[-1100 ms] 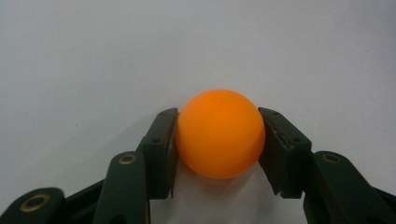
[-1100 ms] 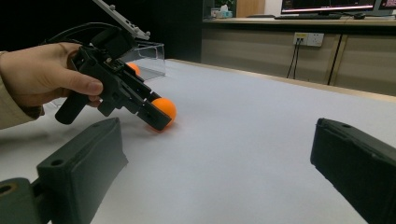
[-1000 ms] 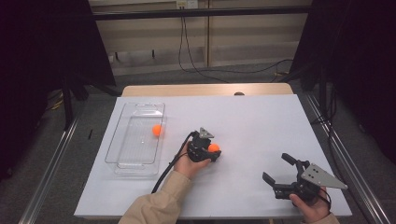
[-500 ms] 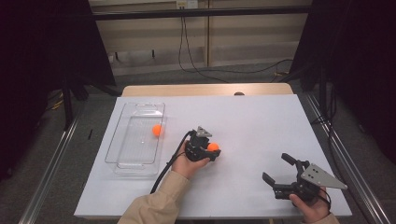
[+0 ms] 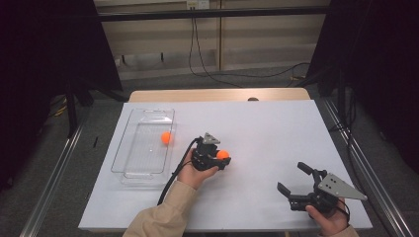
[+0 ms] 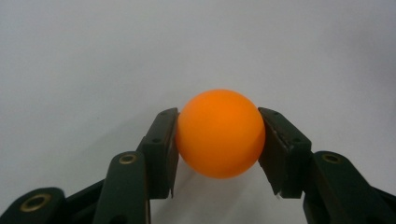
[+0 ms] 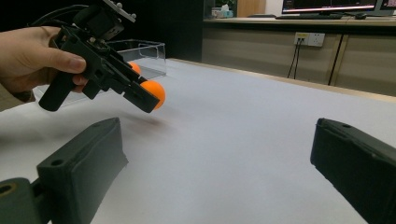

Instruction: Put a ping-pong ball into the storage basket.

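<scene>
My left gripper (image 5: 222, 158) is shut on an orange ball (image 5: 223, 154) near the middle of the white table, held a little above the surface. In the left gripper view the ball (image 6: 219, 133) sits squeezed between the two black jaws of that gripper (image 6: 218, 113). The right gripper view has the left gripper (image 7: 148, 99) and its ball (image 7: 154, 92) at the upper left. A second orange ball (image 5: 166, 138) lies in the clear plastic tray (image 5: 143, 172) to the left. My right gripper (image 5: 291, 177) rests near the front right edge, open and with nothing between its jaws (image 7: 219, 135).
The white table top (image 5: 276, 123) spreads wide between the two grippers and toward the back. The tray's wall (image 7: 154, 58) stands just behind the left gripper. A cable trails from the left gripper along the sleeve. Dark frame rails run along both sides of the table.
The left gripper, still holding the ball, has drifted slightly to the left toward the tray. The right gripper has stayed put.
</scene>
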`<state>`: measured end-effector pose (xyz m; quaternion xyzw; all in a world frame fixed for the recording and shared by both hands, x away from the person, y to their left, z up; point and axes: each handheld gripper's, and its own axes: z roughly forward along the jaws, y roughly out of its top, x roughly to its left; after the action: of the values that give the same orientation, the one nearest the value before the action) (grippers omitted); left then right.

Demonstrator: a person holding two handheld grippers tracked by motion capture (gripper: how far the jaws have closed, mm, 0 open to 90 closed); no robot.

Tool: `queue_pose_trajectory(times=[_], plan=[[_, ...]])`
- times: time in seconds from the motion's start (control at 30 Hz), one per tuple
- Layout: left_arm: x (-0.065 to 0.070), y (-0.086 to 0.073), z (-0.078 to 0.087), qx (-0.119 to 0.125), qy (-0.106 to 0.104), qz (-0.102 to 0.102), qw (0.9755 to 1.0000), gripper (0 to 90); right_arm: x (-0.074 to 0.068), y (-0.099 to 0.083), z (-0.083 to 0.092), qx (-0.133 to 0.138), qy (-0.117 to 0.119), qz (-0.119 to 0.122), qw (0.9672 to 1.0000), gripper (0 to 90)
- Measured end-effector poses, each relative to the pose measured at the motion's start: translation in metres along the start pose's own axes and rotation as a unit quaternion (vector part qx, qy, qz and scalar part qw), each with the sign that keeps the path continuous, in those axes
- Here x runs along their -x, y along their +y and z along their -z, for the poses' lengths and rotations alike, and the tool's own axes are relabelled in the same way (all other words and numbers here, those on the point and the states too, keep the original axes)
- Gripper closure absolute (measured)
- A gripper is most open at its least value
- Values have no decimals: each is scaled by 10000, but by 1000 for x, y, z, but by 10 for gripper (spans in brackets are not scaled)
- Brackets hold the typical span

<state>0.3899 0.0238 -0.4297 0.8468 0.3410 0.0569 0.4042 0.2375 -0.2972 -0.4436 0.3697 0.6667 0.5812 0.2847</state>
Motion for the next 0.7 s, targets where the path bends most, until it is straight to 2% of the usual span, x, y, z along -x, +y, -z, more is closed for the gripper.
queue_pose_trajectory(times=[0.27, 0.3, 0.7], plan=[[-2, -1, 5, 44, -1, 82, 10000, 509, 0, 0, 0, -3, 1, 10, 10000, 23], [-2, -1, 7, 35, 7, 29, 10000, 508, 0, 0, 0, -4, 1, 6, 10000, 23], [-4, -1, 17, 126, 0, 176, 9998, 508, 0, 0, -1, 1, 11, 5, 10000, 22]])
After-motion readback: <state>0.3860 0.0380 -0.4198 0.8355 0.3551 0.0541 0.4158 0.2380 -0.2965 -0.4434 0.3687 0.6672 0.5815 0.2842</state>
